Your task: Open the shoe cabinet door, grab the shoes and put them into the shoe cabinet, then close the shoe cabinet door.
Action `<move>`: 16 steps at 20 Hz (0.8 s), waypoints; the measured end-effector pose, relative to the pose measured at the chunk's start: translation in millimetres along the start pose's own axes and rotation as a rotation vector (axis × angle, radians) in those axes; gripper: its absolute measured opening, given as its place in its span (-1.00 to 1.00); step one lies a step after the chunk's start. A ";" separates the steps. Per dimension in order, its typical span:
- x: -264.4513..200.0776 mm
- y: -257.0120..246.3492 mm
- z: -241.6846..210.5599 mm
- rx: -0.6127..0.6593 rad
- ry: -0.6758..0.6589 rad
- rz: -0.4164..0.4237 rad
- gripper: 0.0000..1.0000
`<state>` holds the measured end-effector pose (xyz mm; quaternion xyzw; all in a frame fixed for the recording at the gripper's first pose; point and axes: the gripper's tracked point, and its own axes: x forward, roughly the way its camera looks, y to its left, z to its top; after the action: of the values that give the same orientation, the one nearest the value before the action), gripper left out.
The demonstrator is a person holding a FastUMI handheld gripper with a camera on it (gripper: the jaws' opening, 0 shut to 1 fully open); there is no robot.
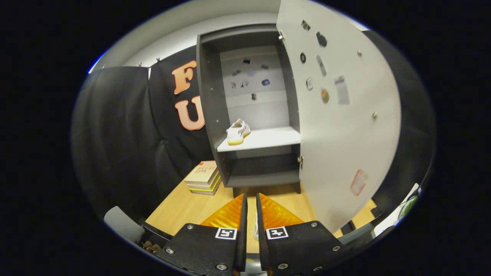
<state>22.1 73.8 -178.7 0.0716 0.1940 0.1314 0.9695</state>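
Already one shoe sits on the shelf inside the cabinet, far beyond the gripper. Its fingers are almost together, holding nothing I can make out. The open door stands ahead to the right.

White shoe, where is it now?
In the gripper view, the white shoe sits on the cabinet shelf, at its left end, beyond the near-closed gripper and left of the open door.
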 end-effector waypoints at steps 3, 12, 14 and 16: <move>46.2 10.0 -61.9 0.050 0.120 0.019 -0.68; 145.3 -7.3 -177.6 0.084 0.336 -0.018 -0.57; 158.5 -15.6 -189.9 0.072 0.363 -0.028 -0.57; 171.7 -19.0 -196.9 0.087 0.383 -0.021 -0.57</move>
<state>101.4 121.5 -423.7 0.0852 0.3812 0.1241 0.9122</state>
